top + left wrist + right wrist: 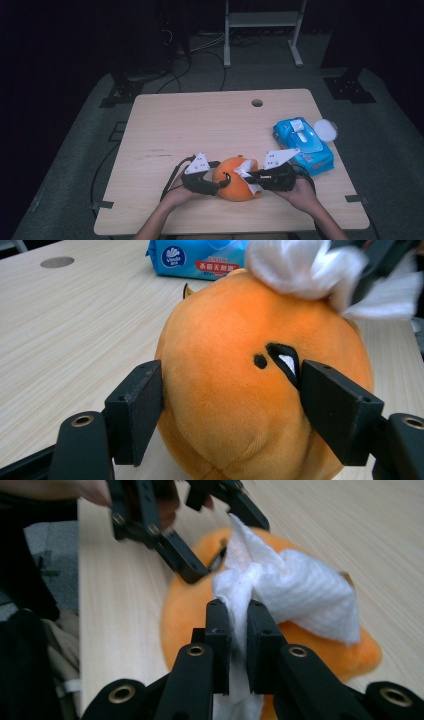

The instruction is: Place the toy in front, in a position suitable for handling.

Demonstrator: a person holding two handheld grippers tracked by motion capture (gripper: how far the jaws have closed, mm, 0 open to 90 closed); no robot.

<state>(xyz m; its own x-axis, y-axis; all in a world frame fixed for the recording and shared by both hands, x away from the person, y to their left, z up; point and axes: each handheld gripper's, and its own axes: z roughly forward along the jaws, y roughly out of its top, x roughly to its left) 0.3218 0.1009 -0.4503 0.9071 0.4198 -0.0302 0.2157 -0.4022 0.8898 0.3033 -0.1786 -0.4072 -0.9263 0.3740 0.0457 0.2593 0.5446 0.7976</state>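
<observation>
Your left gripper [230,405] clamps the orange plush [260,405] at the table's near edge; your right gripper [239,630], closed on a wipe [300,592], should rub gently across its top while you steady it.

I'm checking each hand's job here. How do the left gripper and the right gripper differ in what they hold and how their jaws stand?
The left gripper clamps the round orange plush toy, its jaws wide apart on the toy's sides; the right gripper pinches a crumpled white wipe, its jaws nearly together. The left one grips from the side, while the right one presses the wipe onto the toy's top. Both are black and hand-held.
</observation>
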